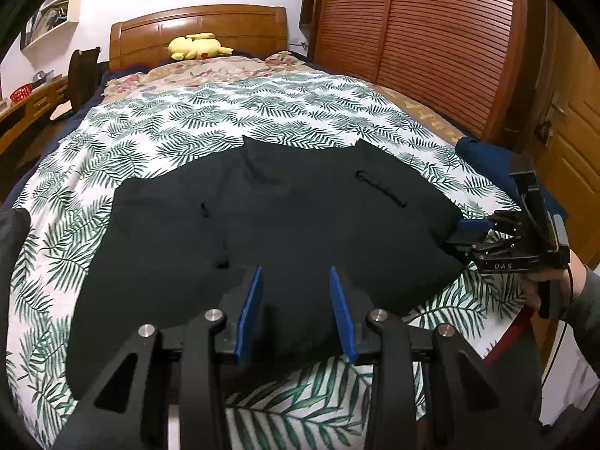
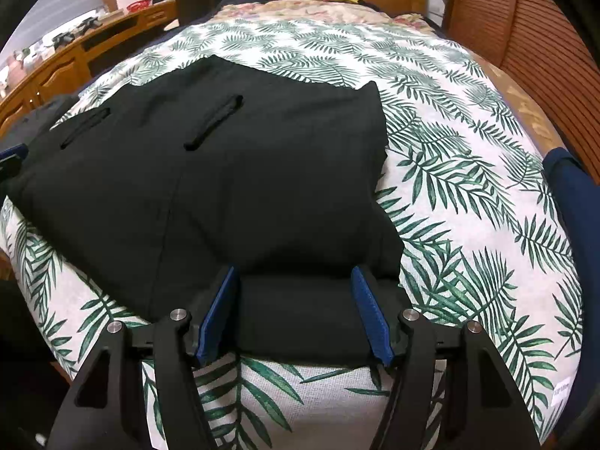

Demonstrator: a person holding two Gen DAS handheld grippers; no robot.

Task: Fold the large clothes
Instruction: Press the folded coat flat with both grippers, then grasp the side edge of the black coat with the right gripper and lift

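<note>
A large black garment [image 1: 270, 225] lies spread on the leaf-patterned bedspread [image 1: 180, 120], with pocket slits facing up. It also shows in the right wrist view [image 2: 225, 172]. My left gripper [image 1: 296, 277] is open, its blue pads over the garment's near edge, holding nothing. My right gripper [image 2: 296, 281] is open, its pads straddling a folded near corner of the garment without closing on it. The right gripper also shows in the left wrist view [image 1: 463, 234] at the garment's right edge.
A yellow plush toy [image 1: 197, 47] lies by the wooden headboard [image 1: 202, 26]. A slatted wooden wardrobe [image 1: 431, 37] stands to the right. A wooden desk [image 2: 75, 60] with small items runs along the left. A dark blue cloth [image 2: 577, 202] hangs at the bed's right edge.
</note>
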